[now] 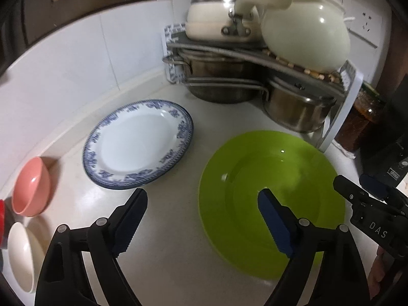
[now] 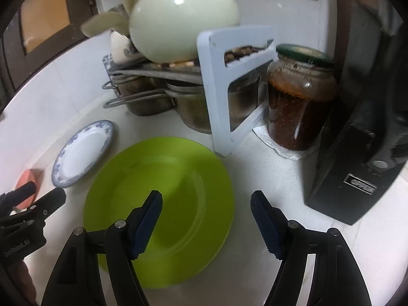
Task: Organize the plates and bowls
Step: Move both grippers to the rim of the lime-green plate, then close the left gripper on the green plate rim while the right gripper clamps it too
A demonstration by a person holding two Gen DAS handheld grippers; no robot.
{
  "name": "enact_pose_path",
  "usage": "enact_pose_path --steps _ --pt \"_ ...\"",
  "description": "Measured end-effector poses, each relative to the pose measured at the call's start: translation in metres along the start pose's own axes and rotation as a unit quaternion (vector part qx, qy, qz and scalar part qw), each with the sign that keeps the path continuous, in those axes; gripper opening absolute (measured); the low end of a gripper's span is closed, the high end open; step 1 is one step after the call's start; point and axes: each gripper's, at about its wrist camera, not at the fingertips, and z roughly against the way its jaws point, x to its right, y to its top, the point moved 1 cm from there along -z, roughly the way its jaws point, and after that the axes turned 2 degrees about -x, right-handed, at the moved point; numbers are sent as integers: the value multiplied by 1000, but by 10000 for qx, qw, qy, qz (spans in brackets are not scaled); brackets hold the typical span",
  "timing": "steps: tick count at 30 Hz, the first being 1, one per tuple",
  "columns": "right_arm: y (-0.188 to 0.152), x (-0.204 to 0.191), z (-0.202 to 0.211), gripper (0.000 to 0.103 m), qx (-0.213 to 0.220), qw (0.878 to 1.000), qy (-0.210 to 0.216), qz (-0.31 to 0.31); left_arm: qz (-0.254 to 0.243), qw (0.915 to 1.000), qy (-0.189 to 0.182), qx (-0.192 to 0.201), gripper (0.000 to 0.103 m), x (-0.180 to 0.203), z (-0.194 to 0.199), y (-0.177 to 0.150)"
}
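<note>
Left gripper (image 1: 202, 204): jaws wide apart, nothing between the pads; its right finger hangs over the left part of the round lime-green plastic plate (image 1: 301, 158), its left finger over bare white tabletop (image 1: 165, 255).

Right gripper (image 2: 206, 201): jaws also spread, nothing held; its left finger is over the green plate, its right finger over bare tabletop just past the plate's right rim.

The green plate lies flat on the tabletop, in front of the white corner rack (image 2: 219, 81) with steel pots (image 1: 293, 112) under it and a cream kettle (image 1: 306, 38) on top.

White plate with blue floral rim (image 1: 135, 142) sits flat, left of the green one, a gap between.

Pink bowl (image 1: 30, 186) and white bowl (image 1: 20, 255) at the far left edge, close together.

Glass jar of dark red paste (image 2: 298, 97) to the right of the rack.
</note>
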Motion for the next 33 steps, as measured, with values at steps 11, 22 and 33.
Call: enact_pose_path --steps 11,22,33 --pt "4 7 -35 72 -165 9997 -186 37 -97 9992 -156 -358 76 5 -46 -1" --pt "0 9 -55 63 -360 9993 -102 -18 -153 9982 -314 -489 55 10 -60 2" --pt "0 6 -60 51 -394 9991 -143 117 -100 9979 -330 -546 39 10 -68 1"
